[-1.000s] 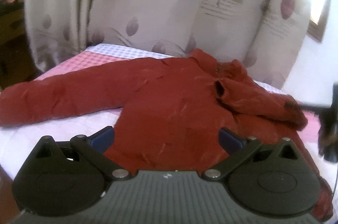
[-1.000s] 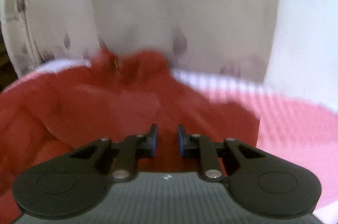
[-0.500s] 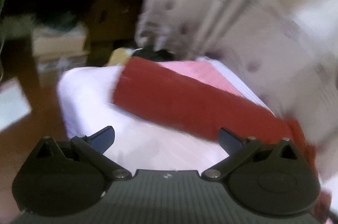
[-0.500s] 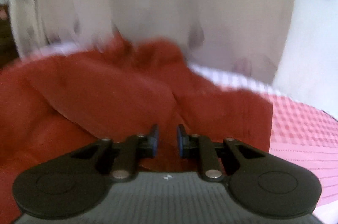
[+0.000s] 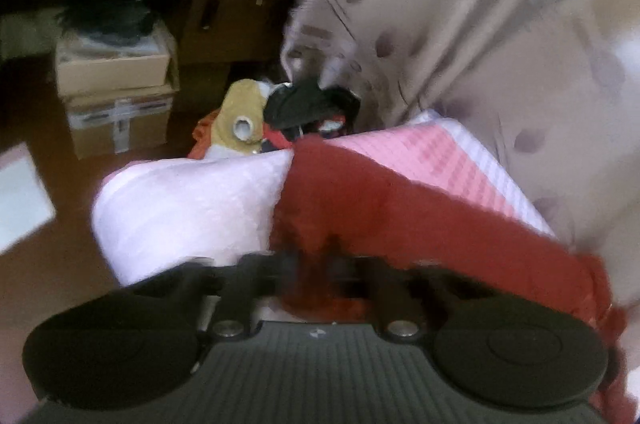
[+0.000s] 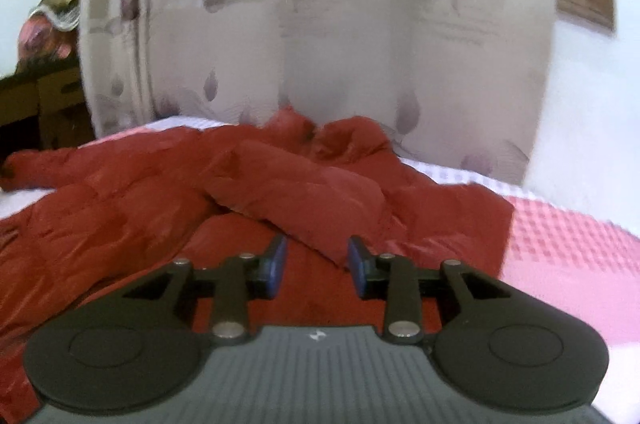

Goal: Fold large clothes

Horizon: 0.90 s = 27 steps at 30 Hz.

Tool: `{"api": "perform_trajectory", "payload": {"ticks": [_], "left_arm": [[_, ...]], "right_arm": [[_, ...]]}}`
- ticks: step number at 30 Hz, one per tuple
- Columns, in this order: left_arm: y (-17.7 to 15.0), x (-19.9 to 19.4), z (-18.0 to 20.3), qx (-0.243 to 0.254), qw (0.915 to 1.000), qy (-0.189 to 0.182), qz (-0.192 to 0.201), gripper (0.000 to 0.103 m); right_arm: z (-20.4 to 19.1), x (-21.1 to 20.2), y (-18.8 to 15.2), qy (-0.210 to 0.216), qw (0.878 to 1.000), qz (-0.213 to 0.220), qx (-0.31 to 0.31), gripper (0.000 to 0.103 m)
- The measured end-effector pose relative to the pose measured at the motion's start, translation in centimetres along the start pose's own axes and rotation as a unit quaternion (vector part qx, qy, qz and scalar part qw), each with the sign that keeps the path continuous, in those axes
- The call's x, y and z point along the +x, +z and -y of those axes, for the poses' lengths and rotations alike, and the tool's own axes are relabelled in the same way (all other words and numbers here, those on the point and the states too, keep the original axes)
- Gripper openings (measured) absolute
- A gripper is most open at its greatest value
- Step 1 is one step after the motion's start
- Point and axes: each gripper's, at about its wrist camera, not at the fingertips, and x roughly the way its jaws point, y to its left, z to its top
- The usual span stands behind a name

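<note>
Red padded fabric fills both of your views: the jacket [image 6: 248,192] lies spread on the bed [image 6: 580,256], collar toward the patterned curtain [image 6: 320,24], one sleeve [image 6: 304,200] folded across its body. Your left hand-held gripper [image 5: 316,260] has just snapped closed, and its blurred fingers are clamped on the edge of the other sleeve [image 5: 400,208], which stretches out near the bed's corner over the white and pink checked cover. Your right hand-held gripper [image 6: 316,264] has just been opening; its blue pads [image 6: 276,264] stand apart above the jacket's body, gripping nothing. Beyond the bed corner, cardboard boxes [image 5: 116,92] sit on the floor.
</note>
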Motion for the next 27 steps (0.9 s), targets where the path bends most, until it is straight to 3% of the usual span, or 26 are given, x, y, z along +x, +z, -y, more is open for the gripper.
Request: {"api": "perform_trajectory", "payload": {"ticks": [3,4,7,12,16,19,22,24,25,26,27], "left_arm": [[0.8,-0.9,3.2,0.047,0.9979,0.021,0.039,0.004],[1.3,-1.6,4.3,0.047,0.9976,0.01,0.049,0.004],[2.7,-5.0,9.9,0.067,0.9926,-0.039,0.094,0.004],[1.7,-11.2,23.0,0.143,0.9678,-0.154,0.139,0.004],[-2.3,-12.8,34.0,0.212,0.9417,-0.232,0.12,0.004],[-7.0,-11.7,39.9,0.267,0.9256,-0.249,0.099,0.004],[-11.7,-9.5,43.5,0.301,0.9126,-0.269,0.064,0.005],[-14.5,-7.6,44.9,0.328,0.8982,-0.29,0.039,0.013],[-15.8,-6.8,45.4,0.341,0.892,-0.295,0.032,0.026],[-16.9,-6.1,45.7,0.35,0.8855,-0.305,0.025,0.053],[-17.5,-6.1,45.5,0.354,0.8832,-0.307,0.026,0.068]], "right_arm": [[0.9,-0.8,-0.7,-0.011,1.0,0.007,0.027,0.033],[1.3,-1.0,-0.8,-0.016,0.999,0.008,0.036,0.033],[2.2,-1.7,-1.1,-0.021,0.998,0.02,0.06,0.033],[3.3,-2.2,-1.5,-0.024,0.996,0.034,0.083,0.033],[3.8,-2.5,-2.3,-0.023,0.994,0.04,0.101,0.034],[4.4,-3.0,-2.8,-0.018,0.991,0.047,0.124,0.034],[4.9,-3.3,-3.1,-0.013,0.989,0.049,0.138,0.034],[5.1,-3.2,-3.2,-0.007,0.989,0.048,0.142,0.034],[5.1,-3.1,-3.2,-0.004,0.989,0.047,0.143,0.034],[5.0,-3.0,-3.3,-0.002,0.989,0.045,0.142,0.034],[5.0,-2.9,-3.2,-0.001,0.989,0.044,0.142,0.034]]}}
